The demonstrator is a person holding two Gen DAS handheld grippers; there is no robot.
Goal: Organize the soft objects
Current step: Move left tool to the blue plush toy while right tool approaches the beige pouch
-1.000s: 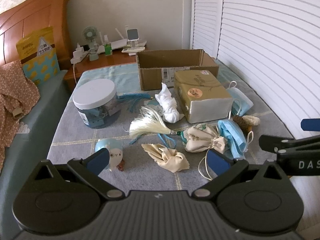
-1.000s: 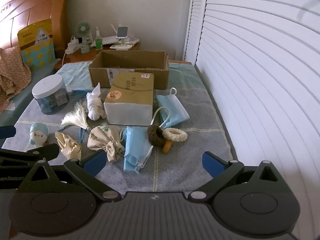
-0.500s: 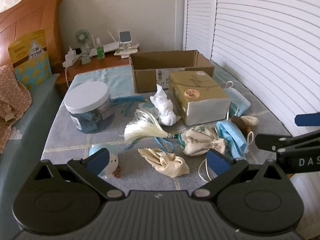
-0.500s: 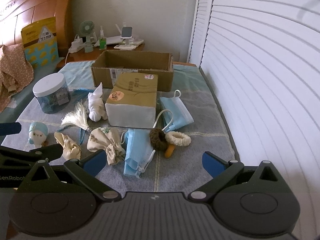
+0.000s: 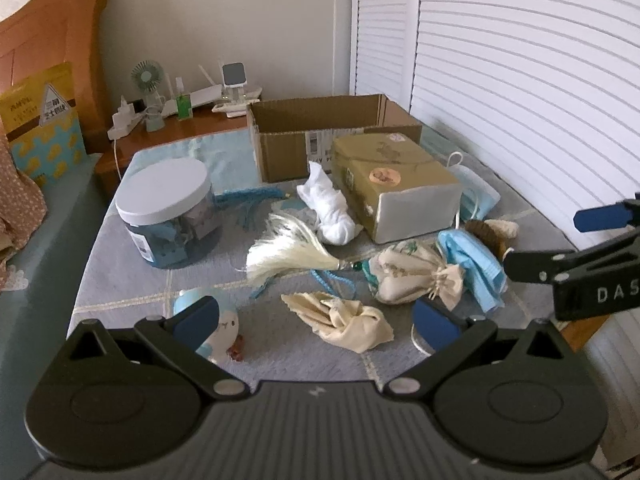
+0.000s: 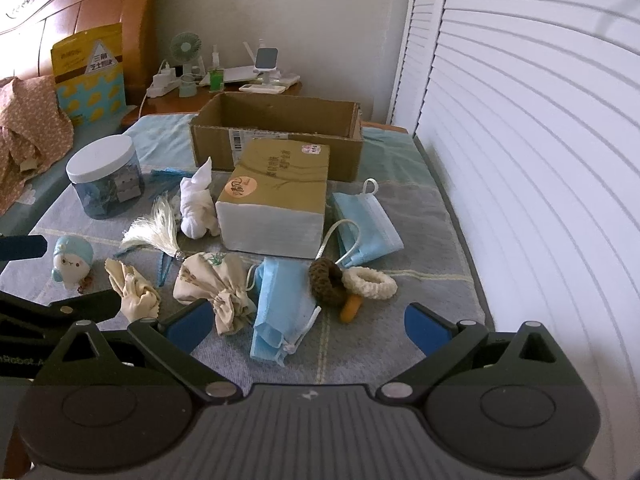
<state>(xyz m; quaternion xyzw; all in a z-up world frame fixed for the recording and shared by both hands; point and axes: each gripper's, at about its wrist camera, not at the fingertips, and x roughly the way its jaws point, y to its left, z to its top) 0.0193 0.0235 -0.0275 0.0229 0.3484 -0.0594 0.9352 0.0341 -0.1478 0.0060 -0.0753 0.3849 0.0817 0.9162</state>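
Entry: approach step, nothing yet gathered. We held the left gripper (image 5: 316, 322) and the right gripper (image 6: 306, 326) with jaws spread and empty, low in their frames. Soft items lay mid-frame on the grey cloth (image 5: 132, 280): cream rag (image 5: 344, 320), drawstring pouch (image 6: 212, 284), blue mask (image 6: 276, 312), white bundle (image 5: 328, 208). The cardboard box (image 6: 280, 136) stood behind, upper centre. Next, we judged, closing on the rag. Since a second earlier, both views had drawn nearer.

I see a plain cream wall (image 5: 240, 12), white louvered doors (image 6: 520, 120) in daylight, a carved wooden headboard (image 6: 80, 4), and a wooden nightstand (image 5: 192, 128).
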